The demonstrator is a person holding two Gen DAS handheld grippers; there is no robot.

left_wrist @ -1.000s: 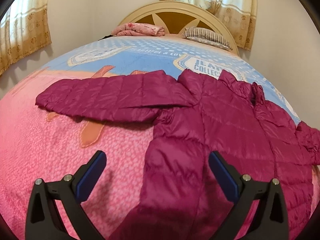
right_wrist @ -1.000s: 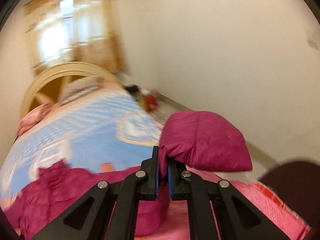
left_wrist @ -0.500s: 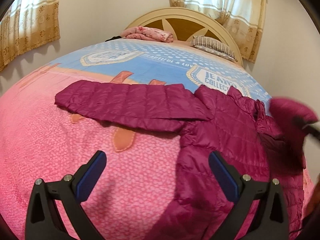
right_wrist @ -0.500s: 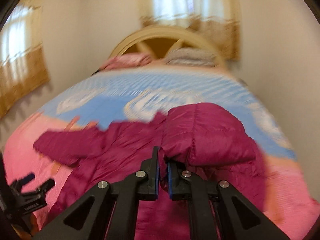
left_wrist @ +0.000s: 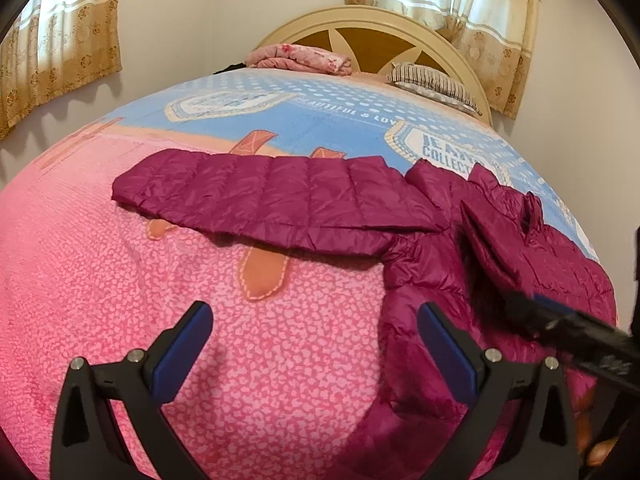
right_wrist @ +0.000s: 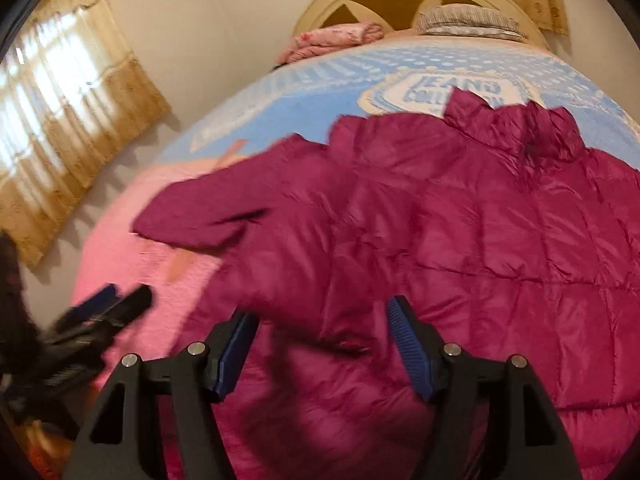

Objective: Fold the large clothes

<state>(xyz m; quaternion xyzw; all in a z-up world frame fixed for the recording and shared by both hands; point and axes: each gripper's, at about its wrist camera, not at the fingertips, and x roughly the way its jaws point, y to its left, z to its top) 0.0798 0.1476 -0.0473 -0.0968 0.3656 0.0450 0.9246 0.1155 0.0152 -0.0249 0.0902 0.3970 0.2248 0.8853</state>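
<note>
A magenta quilted jacket [left_wrist: 436, 280] lies face up on the pink and blue bedspread [left_wrist: 200, 288]. One sleeve [left_wrist: 276, 200] stretches out flat to the left. The other sleeve [right_wrist: 304, 264] is folded across the jacket's body. My right gripper [right_wrist: 322, 316] hovers just over that folded sleeve, its jaws opening, the cuff lying loose between and beyond the blue pads without being pressed. It shows blurred at the right of the left wrist view [left_wrist: 560, 324]. My left gripper [left_wrist: 316, 320] is open over bare bedspread, left of the jacket's hem, holding nothing; it also shows as left gripper [right_wrist: 108, 304].
At the far end stands a cream headboard [left_wrist: 376, 28] with a folded pink blanket [left_wrist: 300, 56] and a striped pillow [left_wrist: 432, 82]. Curtains [left_wrist: 60, 52] hang on the left wall. The bed drops off close to the jacket's right side.
My right gripper swung from the bed's right side over the jacket, carrying the sleeve, came down and let go of it. The left wrist view shifted slightly left.
</note>
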